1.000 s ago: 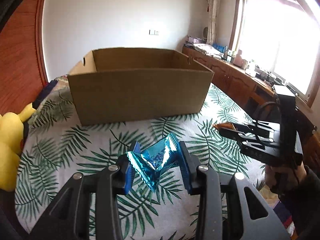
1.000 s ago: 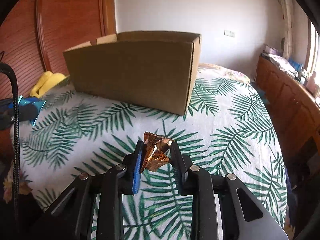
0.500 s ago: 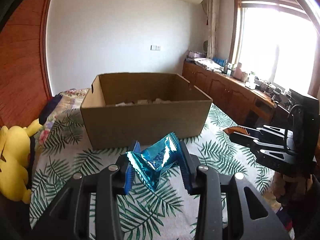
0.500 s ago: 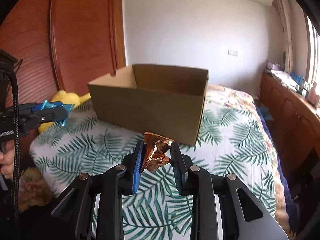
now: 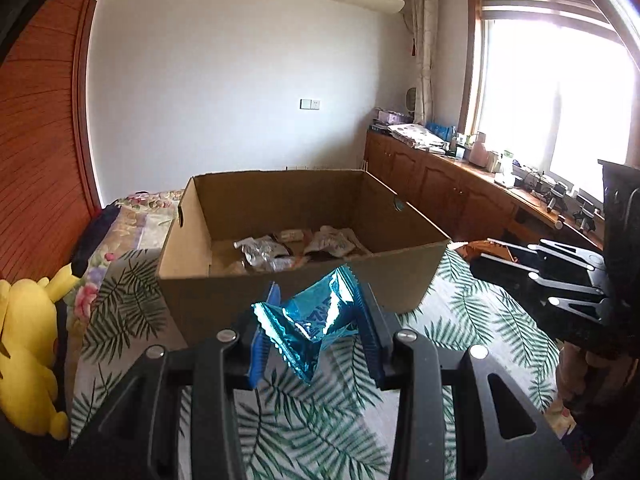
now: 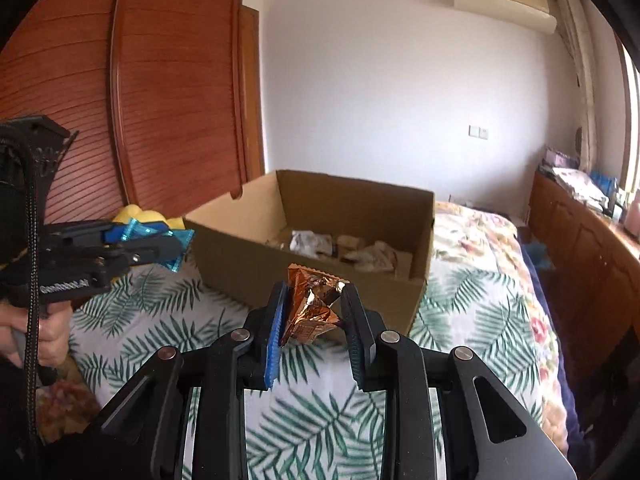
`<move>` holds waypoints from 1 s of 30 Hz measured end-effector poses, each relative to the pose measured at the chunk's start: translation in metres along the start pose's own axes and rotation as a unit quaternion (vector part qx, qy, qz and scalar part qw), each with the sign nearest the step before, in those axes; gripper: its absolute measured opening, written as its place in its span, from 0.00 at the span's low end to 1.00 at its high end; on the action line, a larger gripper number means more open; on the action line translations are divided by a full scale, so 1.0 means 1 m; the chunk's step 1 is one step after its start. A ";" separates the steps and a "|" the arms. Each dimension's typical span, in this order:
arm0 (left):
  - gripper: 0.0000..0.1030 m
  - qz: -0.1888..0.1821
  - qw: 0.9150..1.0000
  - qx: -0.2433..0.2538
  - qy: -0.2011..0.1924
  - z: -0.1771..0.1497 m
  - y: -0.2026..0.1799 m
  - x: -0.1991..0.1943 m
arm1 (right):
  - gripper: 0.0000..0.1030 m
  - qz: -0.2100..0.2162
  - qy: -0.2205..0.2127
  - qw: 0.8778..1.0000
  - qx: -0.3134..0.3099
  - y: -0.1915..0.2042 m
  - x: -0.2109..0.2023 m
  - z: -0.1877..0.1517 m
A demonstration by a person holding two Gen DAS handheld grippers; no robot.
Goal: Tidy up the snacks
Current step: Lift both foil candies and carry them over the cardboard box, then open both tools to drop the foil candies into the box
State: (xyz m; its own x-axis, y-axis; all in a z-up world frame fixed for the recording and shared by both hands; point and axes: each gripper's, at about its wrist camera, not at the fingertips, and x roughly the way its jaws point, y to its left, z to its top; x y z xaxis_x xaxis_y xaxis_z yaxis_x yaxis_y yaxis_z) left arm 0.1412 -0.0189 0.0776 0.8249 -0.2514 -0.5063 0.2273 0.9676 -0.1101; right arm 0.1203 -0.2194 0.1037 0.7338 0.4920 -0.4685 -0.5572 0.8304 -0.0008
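Note:
My left gripper (image 5: 316, 304) is shut on a shiny blue snack packet (image 5: 308, 326), held above the bed in front of the open cardboard box (image 5: 288, 292). My right gripper (image 6: 314, 294) is shut on a crumpled copper-orange snack packet (image 6: 312, 306), held near the box's front wall (image 6: 304, 280). Several silver and white snack packets (image 5: 296, 248) lie inside the box. The left gripper with its blue packet (image 6: 176, 246) shows at the left of the right wrist view. The right gripper with its orange packet (image 5: 476, 249) shows at the right of the left wrist view.
The box stands on a bed with a palm-leaf sheet (image 5: 472, 320). A yellow plush toy (image 5: 24, 352) lies at the bed's left side. Wooden cabinets (image 5: 440, 196) run along the right wall under a window. A wooden wardrobe (image 6: 160, 100) stands behind the box.
Both grippers have risen with their packets, so the box now sits lower in view and its inside with the snack packets shows. Both grips are unchanged.

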 end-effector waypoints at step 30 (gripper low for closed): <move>0.37 0.027 0.999 0.003 0.037 0.042 0.037 0.137 | 0.26 -0.003 0.019 1.000 0.013 -0.034 0.120 0.040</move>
State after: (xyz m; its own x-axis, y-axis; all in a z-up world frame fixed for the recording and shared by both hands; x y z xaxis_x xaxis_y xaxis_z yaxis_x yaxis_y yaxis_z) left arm 0.2843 -0.0181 0.0406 0.7957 -0.1962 -0.5730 0.1868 0.9795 -0.0759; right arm 0.2436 -0.1783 0.0828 0.7214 0.4775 -0.5016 -0.5425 0.8398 0.0191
